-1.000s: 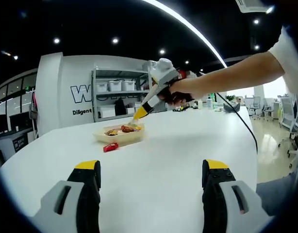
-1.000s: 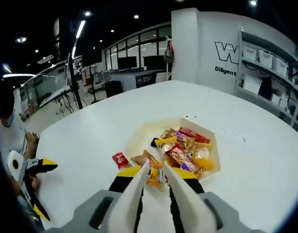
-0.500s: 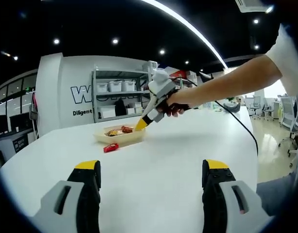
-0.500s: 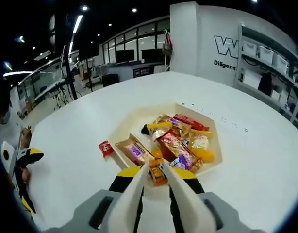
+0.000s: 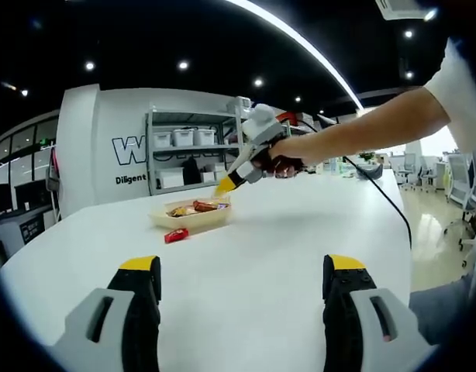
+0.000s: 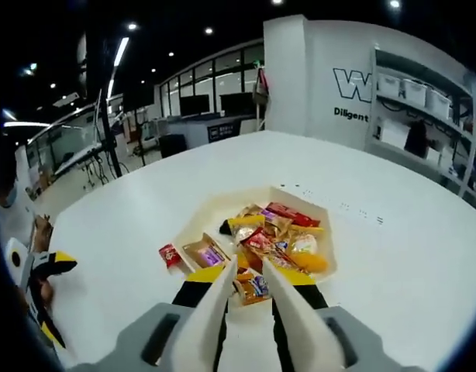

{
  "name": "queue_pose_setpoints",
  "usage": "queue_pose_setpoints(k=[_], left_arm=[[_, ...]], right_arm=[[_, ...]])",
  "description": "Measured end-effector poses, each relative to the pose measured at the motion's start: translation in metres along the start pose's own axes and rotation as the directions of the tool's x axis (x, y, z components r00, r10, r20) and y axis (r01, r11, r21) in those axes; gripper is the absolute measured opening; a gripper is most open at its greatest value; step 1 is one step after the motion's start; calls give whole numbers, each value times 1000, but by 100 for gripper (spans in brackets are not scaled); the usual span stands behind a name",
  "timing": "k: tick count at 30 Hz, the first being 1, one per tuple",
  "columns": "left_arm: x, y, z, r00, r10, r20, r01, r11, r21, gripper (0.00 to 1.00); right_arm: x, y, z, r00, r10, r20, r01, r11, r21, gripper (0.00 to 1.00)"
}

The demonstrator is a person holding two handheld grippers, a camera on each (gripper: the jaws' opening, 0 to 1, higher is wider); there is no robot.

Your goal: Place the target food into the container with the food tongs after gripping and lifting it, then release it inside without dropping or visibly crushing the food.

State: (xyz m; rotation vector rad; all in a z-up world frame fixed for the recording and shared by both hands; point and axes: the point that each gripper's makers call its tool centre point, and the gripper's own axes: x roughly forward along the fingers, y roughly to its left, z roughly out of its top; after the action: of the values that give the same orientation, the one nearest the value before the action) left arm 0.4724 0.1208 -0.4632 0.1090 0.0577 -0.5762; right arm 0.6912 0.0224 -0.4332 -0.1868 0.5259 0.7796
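Right gripper (image 6: pixel 247 273) over the near rim of the container (image 6: pixel 315 218), its tongs (image 6: pixel 211 310) closed on an orange snack packet (image 6: pixel 250 285) above the heaped snacks. Red packet (image 6: pixel 170 255) on the counter (image 6: pixel 408 263) beside the container. Left gripper (image 5: pixel 242 267) hovers spread wide, holding nothing.

From my right gripper (image 6: pixel 246 271), the shallow cream hexagonal tray (image 6: pixel 319 213) sits at twelve o'clock on the white round table (image 6: pixel 408 256), with wrapped snacks (image 6: pixel 273 236) piled inside. A small red snack packet (image 6: pixel 170 254) lies on the table just beside the tray, at ten o'clock. An orange wrapped snack (image 6: pixel 251 285) sits between my cream tongs (image 6: pixel 211 314), at the tray's near edge. My left gripper (image 6: pixel 48 267) is far off at nine o'clock.
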Motion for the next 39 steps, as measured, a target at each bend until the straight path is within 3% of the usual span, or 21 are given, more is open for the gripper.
queue_pose_setpoints(k=[4,8,12,16,19,27,32,39], left_arm=[[0,-1,1,1000,-1,2,1,1000,-1,85],[-1,-1,1,1000,-2,4,2,1000,-2,85],[-1,-1,1,1000,-4,6,4,1000,-4,85],[-1,-1,1,1000,-3,2,3,1000,-6,85],[-1,-2,1,1000,-5,2,5,1000,1,85],[0,0,0,1000,-11,1,11,1000,-3,85],[1,1,-1,1000,-10,2,10,1000,-2,85],[0,2,-3,1000,-11,0,11,1000,-3,84]], right_arm=[[-8,16,5,1000,19,10,-18,1000,-14,16],[-4,60,5,989,147,-16,-146,989,35,15],[10,101,-4,979,192,-69,-197,977,-77,16],[24,121,-9,975,210,-77,-216,973,-83,16],[33,137,-20,963,239,-121,-254,960,-120,16],[55,137,-20,968,223,-113,-243,943,-226,18],[67,122,-18,972,208,-111,-228,949,-219,18],[67,118,-16,973,204,-106,-221,958,-182,18]])
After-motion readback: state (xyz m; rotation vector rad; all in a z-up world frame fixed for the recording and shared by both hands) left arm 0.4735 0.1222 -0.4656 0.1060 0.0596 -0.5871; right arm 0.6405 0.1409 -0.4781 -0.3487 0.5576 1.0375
